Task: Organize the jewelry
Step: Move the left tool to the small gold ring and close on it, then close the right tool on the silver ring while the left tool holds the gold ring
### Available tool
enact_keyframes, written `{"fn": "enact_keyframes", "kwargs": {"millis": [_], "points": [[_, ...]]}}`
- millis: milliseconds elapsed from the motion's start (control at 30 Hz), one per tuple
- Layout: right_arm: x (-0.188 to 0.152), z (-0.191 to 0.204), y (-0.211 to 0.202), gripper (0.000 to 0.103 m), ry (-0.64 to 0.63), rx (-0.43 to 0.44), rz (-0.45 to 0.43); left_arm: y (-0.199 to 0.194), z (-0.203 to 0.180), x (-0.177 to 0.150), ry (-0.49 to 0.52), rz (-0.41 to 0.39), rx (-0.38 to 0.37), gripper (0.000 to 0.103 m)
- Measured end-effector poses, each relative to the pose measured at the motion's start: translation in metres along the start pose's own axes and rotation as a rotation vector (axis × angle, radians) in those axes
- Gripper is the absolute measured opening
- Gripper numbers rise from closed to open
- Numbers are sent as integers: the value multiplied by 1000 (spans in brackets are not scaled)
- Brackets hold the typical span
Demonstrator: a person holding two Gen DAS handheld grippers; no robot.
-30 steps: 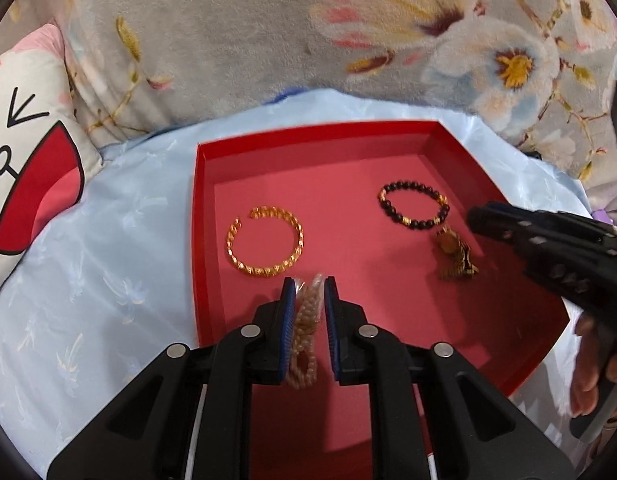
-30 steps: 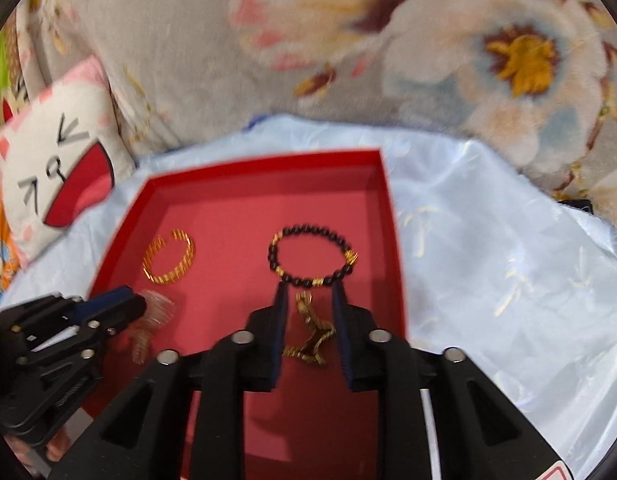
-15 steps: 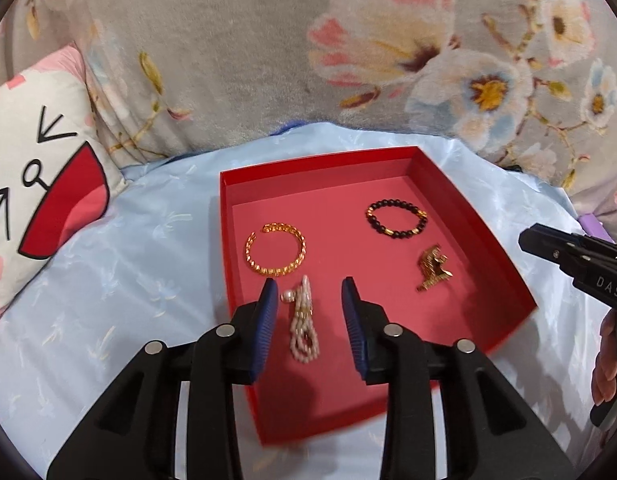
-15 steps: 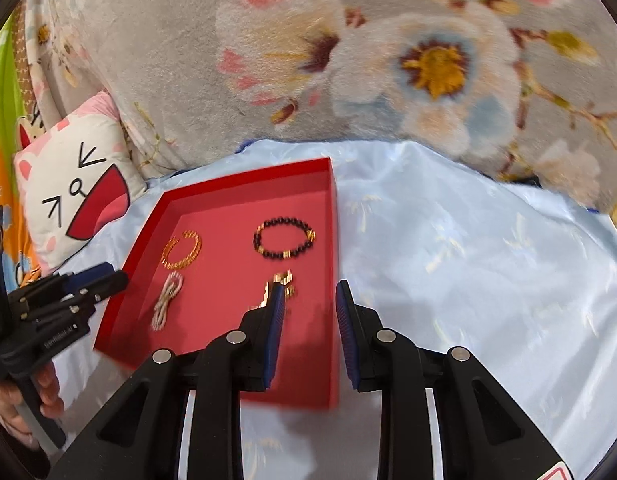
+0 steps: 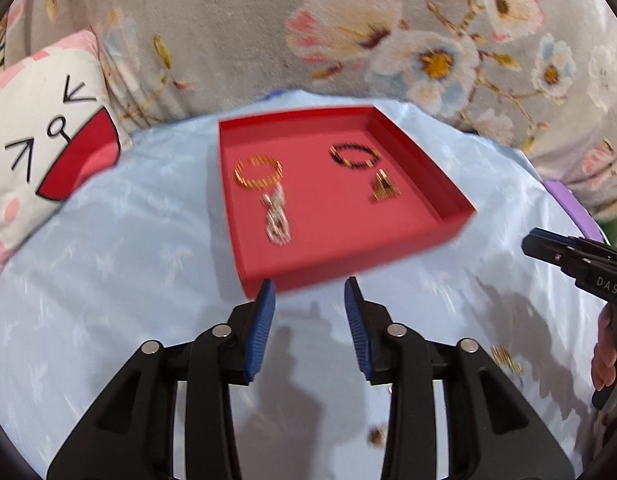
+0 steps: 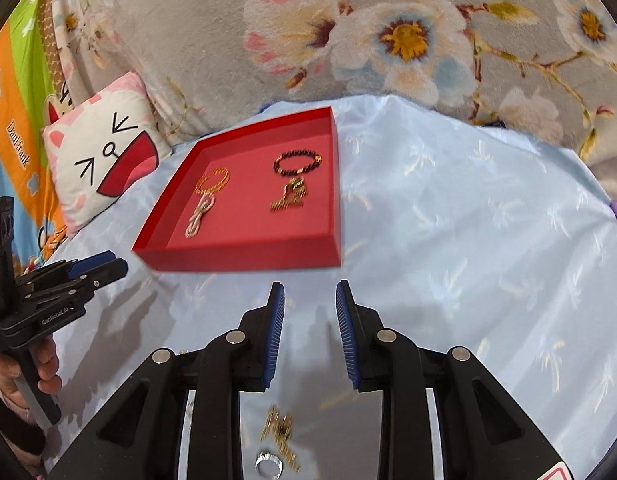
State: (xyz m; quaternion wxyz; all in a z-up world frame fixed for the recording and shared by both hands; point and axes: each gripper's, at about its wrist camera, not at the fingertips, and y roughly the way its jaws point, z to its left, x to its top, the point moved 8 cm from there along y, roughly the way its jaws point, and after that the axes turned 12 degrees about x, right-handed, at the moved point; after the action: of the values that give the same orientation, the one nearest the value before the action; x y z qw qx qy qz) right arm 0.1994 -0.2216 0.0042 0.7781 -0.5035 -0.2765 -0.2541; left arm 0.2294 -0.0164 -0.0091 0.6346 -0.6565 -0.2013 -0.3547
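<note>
- The step in hand looks like fetching the pieces still outside the tray, which lie nearest both cameras on the pale blue cloth.
- In the right wrist view the right gripper stands partly open with nothing between its blue pads; a loose gold piece and a silver ring lie at about 6 o'clock, under the fingers. Best to draw the tips back over the gold piece before closing; it looks thin and chain-like, so a low pinch flat to the cloth should catch it.
- In the left wrist view the left gripper is empty and its jaws are opening. A small gold item lies at about 4 o'clock and a tiny dark one at about 5 o'clock, both blurred. Let the jaws finish spreading before going down on either.
- The cloth is slick and creased; closing too deep would probably gather fabric with the jewelry.
- Further out, at 12 o'clock from both grippers, sits the red tray. It holds a gold bangle with a pearl strand just below it, and a dark bead bracelet with a gold chain clump beside it.
- New pieces would sit best on the bare near half of the tray, apart from those four.
- Beyond lies a cat-face cushion at 10 o'clock.
</note>
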Motion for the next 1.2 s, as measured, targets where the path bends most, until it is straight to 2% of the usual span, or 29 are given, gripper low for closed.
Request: {"fn": "enact_keyframes", "kwargs": {"millis": [300,367,433,633,800,933,1000,1100,1200], "points": [[-61,9,-26,28,31,8,43,-17,-25,-64,-4,72,-71,40],[-75,11,-30,28,43,13,52,-19,-30,-73,6,77,-64,40],[-87,13,-32,34,55,23,62,-19,-32,-82,14,83,-47,40],[-107,18,-26,34,57,23,93,-14,-34,-96,24,97,-13,39],[-113,28,-19,34,16,11,109,-13,-33,-97,23,97,-18,24],[-118,33,-16,35,-10,3,123,-13,-33,-97,29,96,-24,24],[-119,36,-15,35,-23,-1,129,-14,-34,-97,38,95,-19,16],[-122,38,-13,35,-41,-9,136,-13,-30,-97,38,97,-19,10],[-123,36,-10,35,-53,-20,145,-11,-28,-96,38,97,-28,7]]}}
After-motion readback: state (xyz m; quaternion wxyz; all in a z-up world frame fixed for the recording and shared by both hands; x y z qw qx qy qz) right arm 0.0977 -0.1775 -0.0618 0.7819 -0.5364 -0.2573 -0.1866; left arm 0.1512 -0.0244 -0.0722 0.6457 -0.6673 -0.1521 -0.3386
